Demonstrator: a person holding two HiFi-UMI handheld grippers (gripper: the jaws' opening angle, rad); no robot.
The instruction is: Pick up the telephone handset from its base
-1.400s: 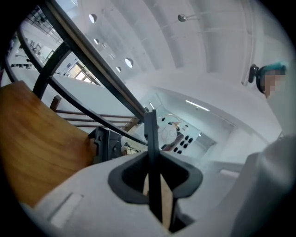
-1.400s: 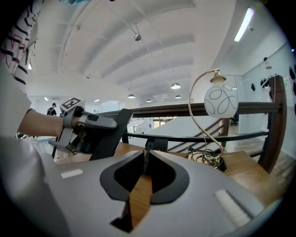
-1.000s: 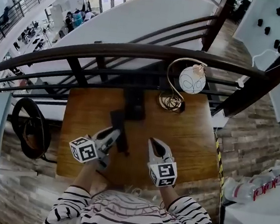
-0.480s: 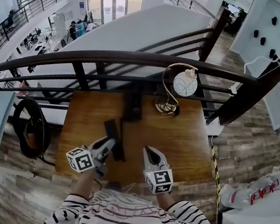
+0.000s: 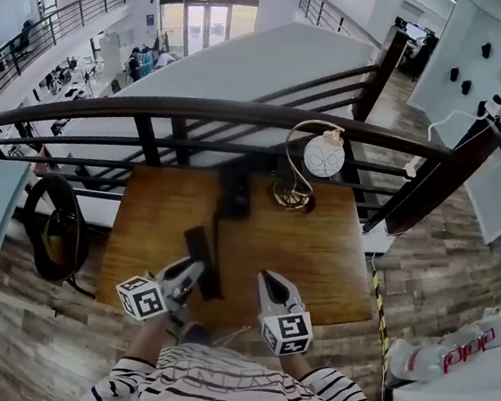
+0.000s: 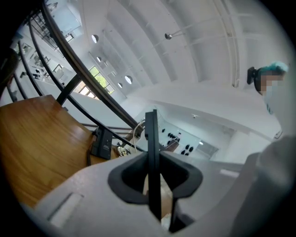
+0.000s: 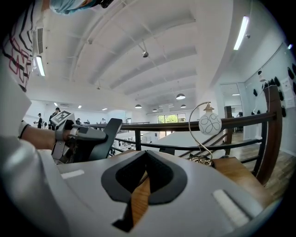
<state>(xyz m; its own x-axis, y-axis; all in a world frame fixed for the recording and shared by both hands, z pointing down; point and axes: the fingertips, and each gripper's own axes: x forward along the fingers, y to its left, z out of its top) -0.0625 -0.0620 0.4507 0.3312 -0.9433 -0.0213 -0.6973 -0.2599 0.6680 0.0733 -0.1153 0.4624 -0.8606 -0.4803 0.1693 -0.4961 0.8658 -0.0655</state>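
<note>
The black telephone handset (image 5: 201,254) is off its base and is clamped in my left gripper (image 5: 193,271), sticking out ahead of the jaws toward the railing. In the left gripper view the handset (image 6: 151,139) stands edge-on as a thin slab between the pads of that gripper (image 6: 152,166). The black base (image 5: 235,193) sits at the far edge of the wooden table (image 5: 317,248), also seen as the base (image 6: 101,142). A thin cord runs from it. My right gripper (image 5: 268,283) hovers over the table to the right, shut and empty, jaws meeting (image 7: 146,162).
A curved gold lamp with a white globe (image 5: 323,157) stands at the table's far right next to the base. A dark wooden railing (image 5: 242,113) runs behind the table. A black round object (image 5: 54,227) lies on the floor at the left.
Both grippers have drawn back toward the table's near edge and risen slightly. The handset has come further away from the base with the left gripper.
</note>
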